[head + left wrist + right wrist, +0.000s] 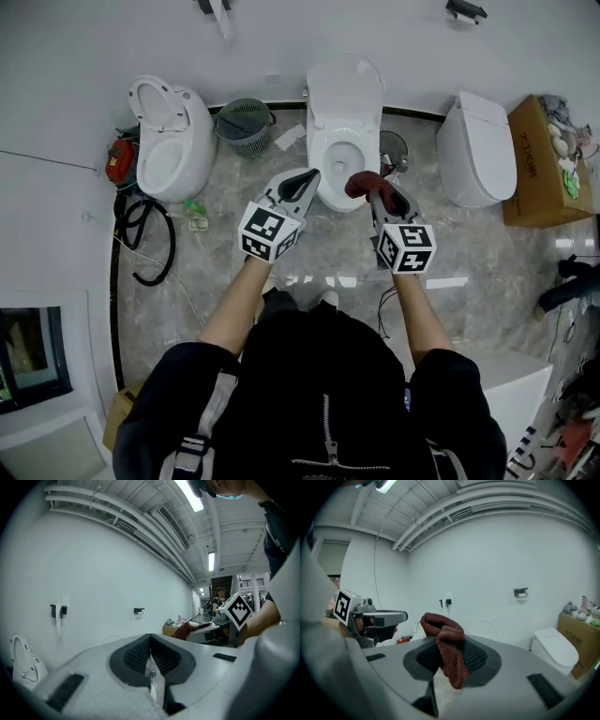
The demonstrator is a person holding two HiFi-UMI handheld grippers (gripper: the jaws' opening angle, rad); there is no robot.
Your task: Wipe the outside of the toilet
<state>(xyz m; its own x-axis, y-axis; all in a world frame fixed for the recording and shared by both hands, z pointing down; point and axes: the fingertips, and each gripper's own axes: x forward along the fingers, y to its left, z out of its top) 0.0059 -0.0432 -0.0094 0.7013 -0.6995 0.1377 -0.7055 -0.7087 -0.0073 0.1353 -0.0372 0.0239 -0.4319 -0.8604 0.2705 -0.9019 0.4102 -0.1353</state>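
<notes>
The middle white toilet (344,122) stands against the far wall with its lid up, and both grippers hover just in front of its bowl. My right gripper (368,188) is shut on a dark red cloth (359,182), which in the right gripper view bunches up above the jaws and hangs between them (449,651). My left gripper (310,174) is shut with nothing in it; in the left gripper view its black pads (138,654) meet. The left gripper view also shows the right gripper (206,624) with the cloth (182,630).
A second toilet (170,141) with its seat raised stands at the left, and a third (477,150) with its lid down at the right. A grey waste basket (244,126) sits between the left two. A cardboard box (542,164) is far right; a black hose (150,239) lies on the marble floor.
</notes>
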